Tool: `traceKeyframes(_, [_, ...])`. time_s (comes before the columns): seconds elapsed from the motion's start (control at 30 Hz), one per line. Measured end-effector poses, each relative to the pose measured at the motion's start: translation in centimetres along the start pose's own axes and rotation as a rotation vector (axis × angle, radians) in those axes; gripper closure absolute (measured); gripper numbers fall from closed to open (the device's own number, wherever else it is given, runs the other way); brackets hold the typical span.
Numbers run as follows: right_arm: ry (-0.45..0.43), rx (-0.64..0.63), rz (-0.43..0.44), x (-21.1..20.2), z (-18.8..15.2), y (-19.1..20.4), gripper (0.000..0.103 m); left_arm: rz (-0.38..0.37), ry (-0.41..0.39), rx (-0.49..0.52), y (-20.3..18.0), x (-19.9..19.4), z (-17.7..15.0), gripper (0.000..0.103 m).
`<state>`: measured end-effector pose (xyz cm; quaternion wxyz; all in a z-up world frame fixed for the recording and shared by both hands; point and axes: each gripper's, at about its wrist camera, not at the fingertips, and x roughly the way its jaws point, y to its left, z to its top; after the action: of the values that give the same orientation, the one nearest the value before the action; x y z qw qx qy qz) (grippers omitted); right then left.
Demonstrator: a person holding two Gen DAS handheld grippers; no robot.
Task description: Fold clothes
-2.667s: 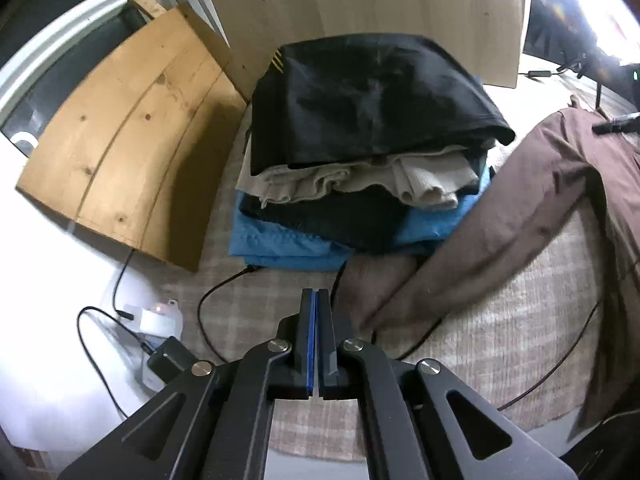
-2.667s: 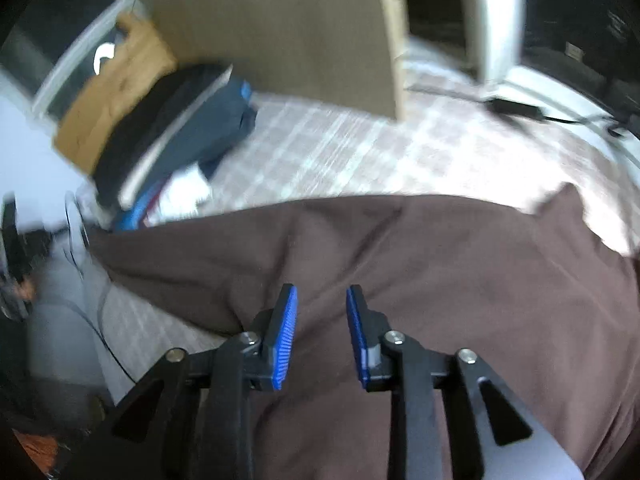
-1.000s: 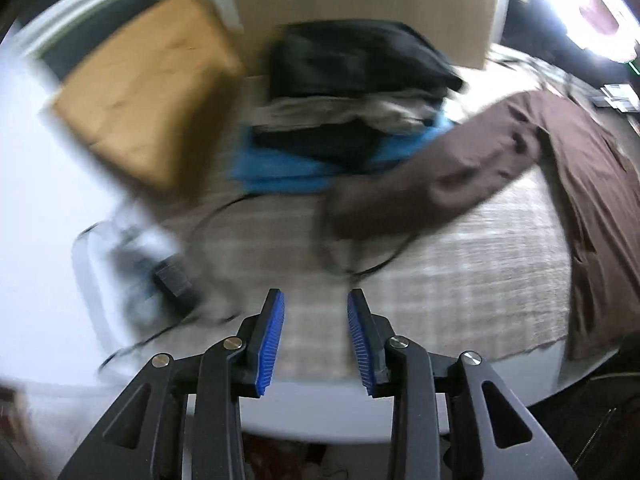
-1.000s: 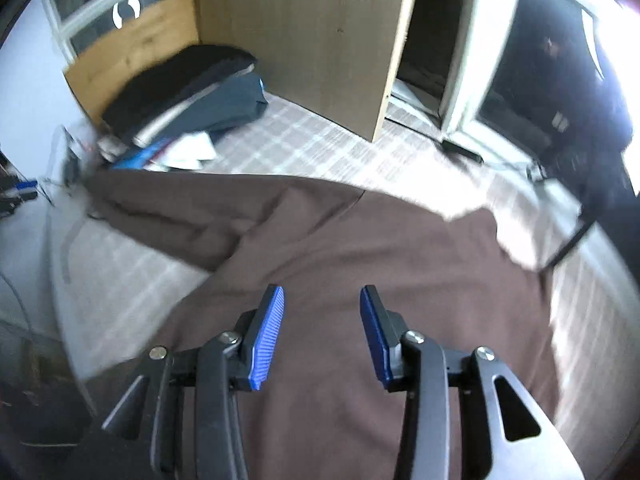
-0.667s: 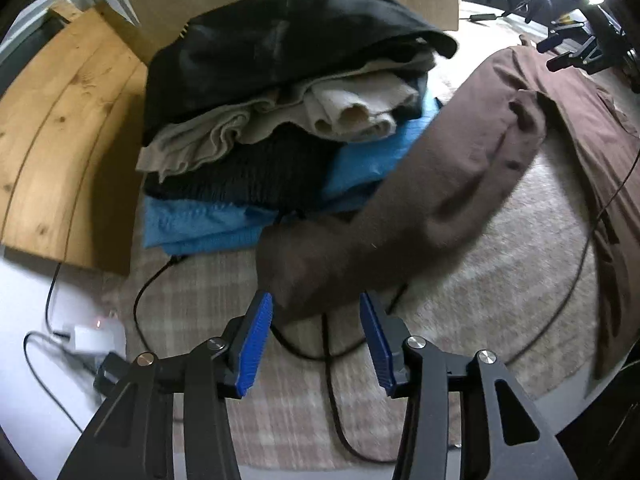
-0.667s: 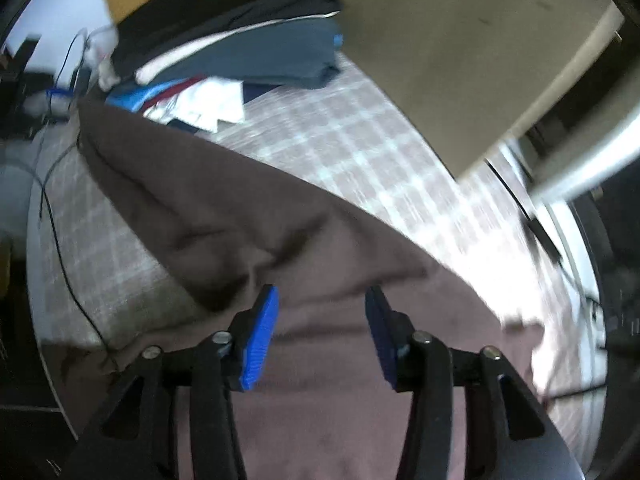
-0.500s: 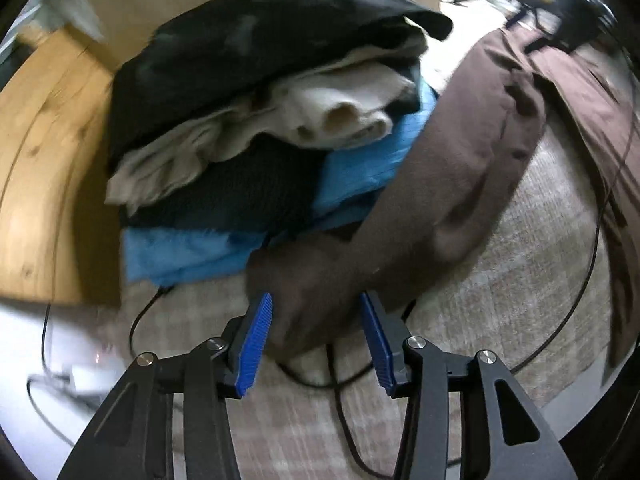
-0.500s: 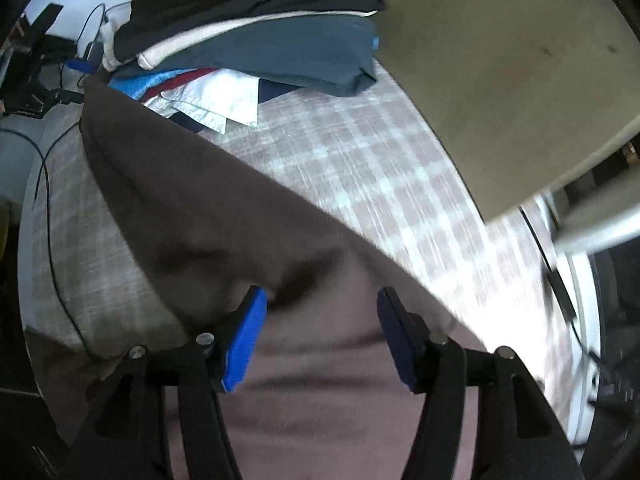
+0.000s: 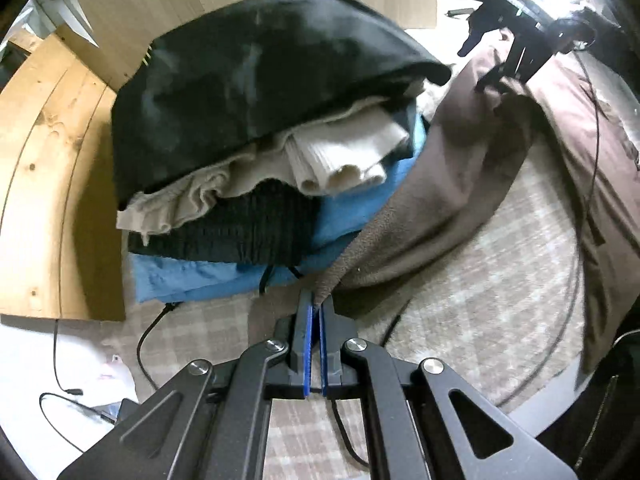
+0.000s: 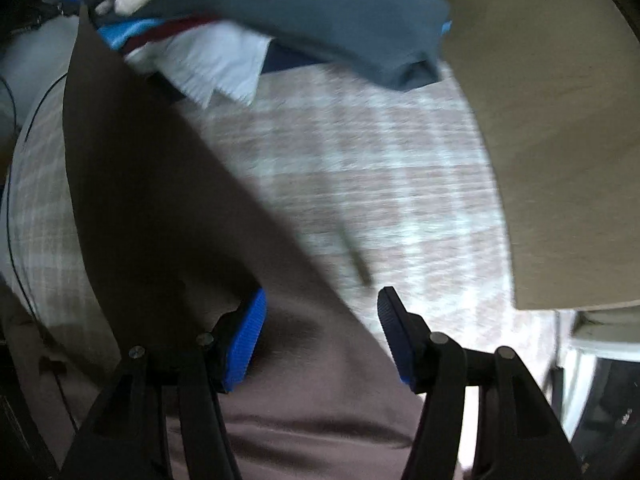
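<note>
You're pinching fuzzy brown garment (image 9: 460, 184) cuff in left gripper (image 9: 314, 312); right gripper (image 10: 320, 320) spreading wide over smooth fabric.

Right wrist view motion-blurred, brown garment (image 10: 168, 200) cut off at bottom edge, clothes stack (image 10: 280, 12) cropped at top

The left gripper (image 9: 314, 308), open a moment ago with the sleeve end lying between its fingers, has now closed on the sleeve (image 9: 432, 200), whose cuff is pinched at its tips. The right gripper (image 10: 320, 320) has spread wider and moved in close over the brown shirt (image 10: 304, 408), whose edge now runs between its fingers.
</note>
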<state>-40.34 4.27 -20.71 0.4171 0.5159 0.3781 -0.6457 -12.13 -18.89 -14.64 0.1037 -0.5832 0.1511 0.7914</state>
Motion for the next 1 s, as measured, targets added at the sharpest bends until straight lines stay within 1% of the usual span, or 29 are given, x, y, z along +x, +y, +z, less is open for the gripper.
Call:
traceKeyframes(0.03, [-0.009,0.0,0.005,-0.1,0.0,0.1,0.052,-0.001,-0.005,-0.007,-0.2,-0.4,-0.1,0.101])
traceKeyframes(0.07, [-0.013,0.009,0.024,-0.2,0.0,0.1,0.077,-0.002,-0.009,-0.012,-0.5,-0.9,-0.3,0.101])
traceKeyframes(0.1, [-0.013,0.028,0.045,-0.2,0.0,0.1,0.092,-0.002,-0.014,-0.014,-0.9,-1.4,-0.5,0.101])
traceKeyframes(0.13, [-0.014,0.039,0.037,-0.5,-0.2,0.2,0.099,-0.002,-0.02,-0.012,-1.5,-2.1,-0.7,0.101])
traceKeyframes(0.23, [-0.032,0.057,-0.038,-1.9,-0.9,1.0,0.099,-0.019,-0.051,0.001,-3.4,-4.2,-0.8,0.101])
traceKeyframes(0.33, [-0.083,0.097,-0.095,-4.6,-2.2,1.7,0.099,-0.027,-0.089,0.015,-6.2,-6.8,-1.4,0.101])
traceKeyframes(0.43, [-0.136,0.126,-0.139,-7.2,-4.3,2.5,0.099,-0.027,-0.127,0.046,-10.3,-9.8,-2.7,0.101])
traceKeyframes(0.5, [-0.163,0.151,-0.161,-8.5,-5.8,2.7,0.099,-0.045,-0.155,0.068,-13.6,-11.5,-3.5,0.101])
traceKeyframes(0.57, [-0.182,0.172,-0.176,-9.3,-7.8,2.9,0.099,-0.063,-0.173,0.093,-16.9,-12.4,-4.2,0.101])
traceKeyframes(0.6, [-0.191,0.183,-0.183,-9.6,-8.8,3.0,0.099,-0.084,-0.182,0.1,-19.0,-12.7,-4.6,0.101])
traceKeyframes(0.63, [-0.2,0.193,-0.19,-10.0,-9.8,3.1,0.099,-0.129,-0.188,0.092,-20.9,-12.6,-4.9,0.101])
traceKeyframes(0.67, [-0.202,0.204,-0.194,-10.0,-10.9,3.2,0.099,-0.204,-0.188,0.08,-23.0,-12.2,-5.3,0.101])
traceKeyframes(0.7, [-0.187,0.22,-0.191,-9.4,-12.1,3.3,0.099,-0.267,-0.176,0.076,-24.8,-11.4,-5.8,0.096])
traceKeyframes(0.73, [-0.137,0.243,-0.19,-8.5,-13.4,3.4,0.097,-0.312,-0.136,0.084,-26.9,-10.1,-6.5,0.095])
traceKeyframes(0.77, [-0.062,0.268,-0.194,-7.7,-14.9,3.5,0.088,-0.331,-0.073,0.108,-29.2,-8.7,-7.4,0.094])
traceKeyframes(0.8, [0.013,0.293,-0.199,-6.8,-16.3,3.6,0.085,-0.315,-0.025,0.134,-30.8,-7.9,-8.4,0.094])
traceKeyframes(0.83, [0.059,0.314,-0.208,-6.7,-17.8,3.8,0.084,-0.296,0.007,0.15,-31.9,-7.4,-9.5,0.093])
traceKeyframes(0.87, [0.053,0.337,-0.211,-7.6,-19.4,4.3,0.084,-0.288,0.015,0.138,-32.0,-7.7,-10.3,0.092])
traceKeyframes(0.9, [0.017,0.37,-0.192,-9.1,-20.9,4.7,0.084,-0.279,0.016,0.102,-31.3,-8.3,-11.1,0.087])
traceKeyframes(0.93, [-0.031,0.415,-0.151,-10.9,-22.2,5.1,0.084,-0.27,0.017,0.066,-30.7,-9.0,-11.9,0.082])
traceKeyframes(0.97, [-0.085,0.466,-0.1,-13.0,-23.6,5.5,0.082,-0.251,0.015,0.027,-29.7,-9.9,-12.7,0.081])
traceKeyframes(1.0, [-0.14,0.516,-0.048,-15.1,-25.0,5.9,0.082,-0.215,0.006,-0.018,-28.3,-11.0,-13.3,0.081])
